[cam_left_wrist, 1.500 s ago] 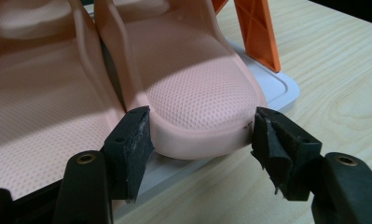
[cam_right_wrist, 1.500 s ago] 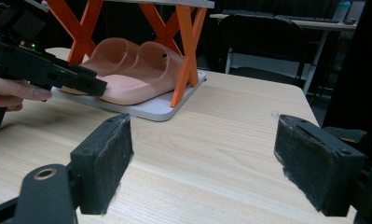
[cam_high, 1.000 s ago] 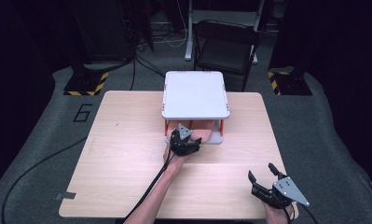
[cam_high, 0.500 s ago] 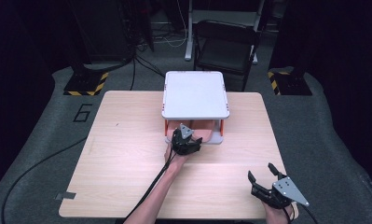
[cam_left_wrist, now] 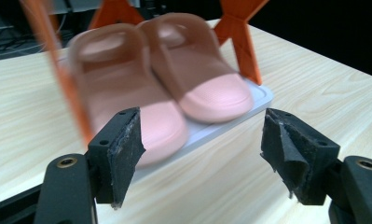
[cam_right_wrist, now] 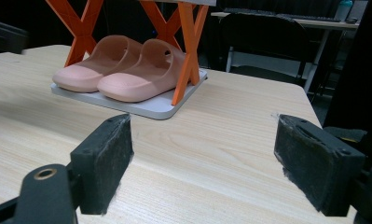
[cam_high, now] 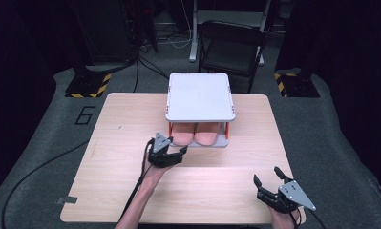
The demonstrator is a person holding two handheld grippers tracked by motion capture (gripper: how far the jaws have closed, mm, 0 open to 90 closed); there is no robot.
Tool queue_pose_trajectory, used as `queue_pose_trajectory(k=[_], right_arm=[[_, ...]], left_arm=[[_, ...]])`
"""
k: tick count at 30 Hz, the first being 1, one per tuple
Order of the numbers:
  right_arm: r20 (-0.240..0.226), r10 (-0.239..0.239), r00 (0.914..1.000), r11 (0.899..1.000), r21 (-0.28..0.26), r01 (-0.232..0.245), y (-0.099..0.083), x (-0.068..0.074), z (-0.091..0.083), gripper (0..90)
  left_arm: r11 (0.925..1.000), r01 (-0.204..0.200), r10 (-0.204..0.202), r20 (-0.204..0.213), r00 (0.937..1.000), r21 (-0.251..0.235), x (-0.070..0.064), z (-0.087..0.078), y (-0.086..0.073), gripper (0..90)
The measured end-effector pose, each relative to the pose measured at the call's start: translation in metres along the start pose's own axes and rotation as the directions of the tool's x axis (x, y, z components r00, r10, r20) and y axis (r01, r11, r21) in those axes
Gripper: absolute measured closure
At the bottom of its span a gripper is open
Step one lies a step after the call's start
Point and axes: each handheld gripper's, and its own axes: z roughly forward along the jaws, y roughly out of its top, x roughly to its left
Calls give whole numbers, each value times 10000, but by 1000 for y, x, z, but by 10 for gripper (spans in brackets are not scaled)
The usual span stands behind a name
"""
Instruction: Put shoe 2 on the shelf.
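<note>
A pair of pink slippers [cam_high: 195,135] lies side by side on the grey base plate [cam_high: 222,143] of a small rack with orange legs and a white top shelf [cam_high: 200,95]. My left gripper [cam_high: 169,147] is open just in front of the rack's left corner. Its view shows the slippers' [cam_left_wrist: 174,88] toes close ahead between the spread jaws of the left gripper [cam_left_wrist: 201,123], with nothing held. My right gripper [cam_high: 266,174] is open near the table's front right edge. In its view the slippers [cam_right_wrist: 123,70] lie farther off, beyond the right gripper [cam_right_wrist: 204,126].
The wooden table [cam_high: 121,191] has bare room left of and in front of the rack. An orange leg [cam_left_wrist: 242,46] stands beside the right slipper. A black chair [cam_high: 231,43] is behind the table. Cables trail over the floor at left.
My left gripper has drawn back from the rack, moving left and towards the person. The right gripper has stayed still.
</note>
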Motion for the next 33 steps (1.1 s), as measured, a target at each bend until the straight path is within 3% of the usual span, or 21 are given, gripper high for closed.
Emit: queue_pose_trajectory(k=[5,7,11,13,16,22,27,30,33], right_arm=[[-16,-28,10000,10000,75,28,-1,0,0,188],[-26,-17,10000,10000,97,17,-1,0,1,188],[-45,-1,10000,10000,84,1,-1,0,0,187],[19,-6,10000,10000,72,6,-1,-1,-1,188],[81,56,10000,10000,50,-57,-1,-1,-2,187],[44,103,9999,9999,62,-103,-2,0,-2,187],[-27,18,10000,9999,151,-17,-3,2,0,187],[-26,16,10000,9999,171,-15,-3,3,0,187],[-40,-28,10000,9998,209,29,-3,3,0,187]], left_arm=[[9986,275,-288,-280,9992,-450,18,-40,-15,285],[9974,177,-214,-518,9984,-705,26,-58,-21,277],[9965,1,-82,-965,9953,-840,45,-90,-38,254],[9961,162,-254,-1060,9940,-865,53,-104,-47,246],[9961,88,-214,-1446,9893,-875,63,-121,-62,241],[9927,10,-271,-2150,9762,-1206,72,-141,-82,234],[9867,130,-525,-2421,9688,-1618,75,-148,-90,228],[9848,495,-892,-2402,9666,-1666,77,-148,-94,228],[9842,361,-804,-2558,9634,-1732,78,-149,-94,229]])
